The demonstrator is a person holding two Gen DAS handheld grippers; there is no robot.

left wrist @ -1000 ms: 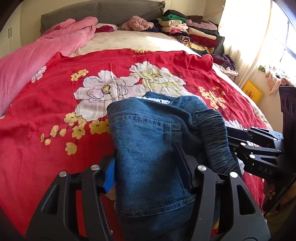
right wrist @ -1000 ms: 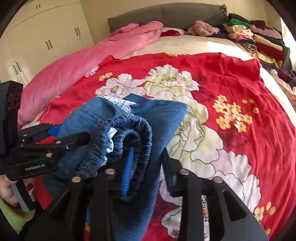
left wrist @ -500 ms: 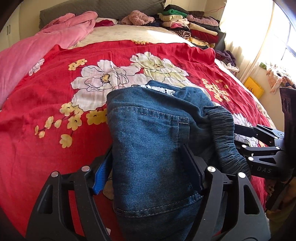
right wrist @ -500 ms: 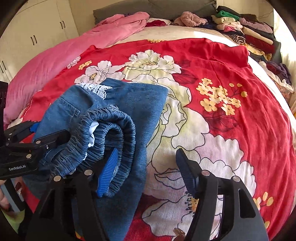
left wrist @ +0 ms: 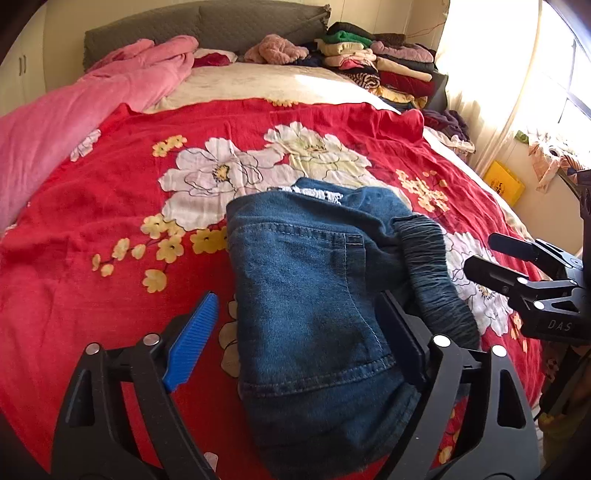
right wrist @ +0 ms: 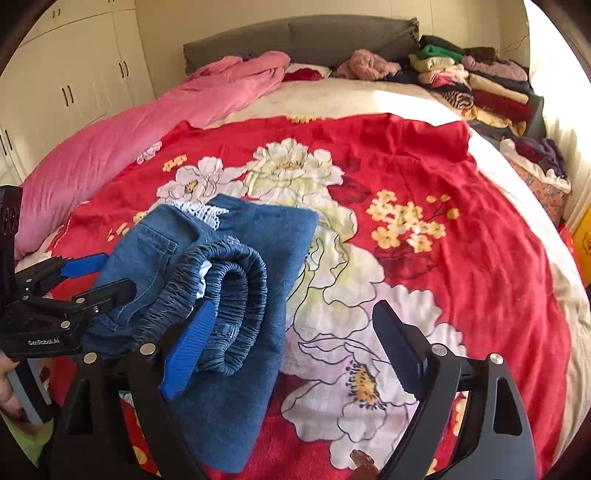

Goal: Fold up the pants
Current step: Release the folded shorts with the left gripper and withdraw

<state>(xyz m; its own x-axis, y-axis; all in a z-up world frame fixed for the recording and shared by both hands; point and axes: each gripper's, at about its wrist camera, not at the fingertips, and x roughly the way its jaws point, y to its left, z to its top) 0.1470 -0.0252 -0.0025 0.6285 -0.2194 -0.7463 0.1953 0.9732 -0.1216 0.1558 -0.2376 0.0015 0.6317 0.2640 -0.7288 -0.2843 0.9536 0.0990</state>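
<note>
Here, the folded denim pants (left wrist: 314, 306) lie on the red floral bedspread (left wrist: 92, 295), with a pink quilt (left wrist: 74, 110) at ten o'clock and stacked folded clothes (left wrist: 376, 66) at one o'clock by the grey headboard (left wrist: 221, 26). The left gripper (left wrist: 299, 343) has its jaws spread wide either side of the bundle, not clamping it. The right gripper (right wrist: 295, 347), jaws also apart, sits just beside the gathered elastic waistband (right wrist: 229, 295), with white wardrobe doors (right wrist: 66, 85) at ten o'clock.

Bed (right wrist: 369, 96) spread with red floral blanket (right wrist: 461, 229). Folded jeans (left wrist: 314, 295) lying on it just ahead of the hand-held gripper (left wrist: 295, 339); pink duvet (left wrist: 74, 110) far left, stacked clothes (left wrist: 369, 62) far right.
</note>
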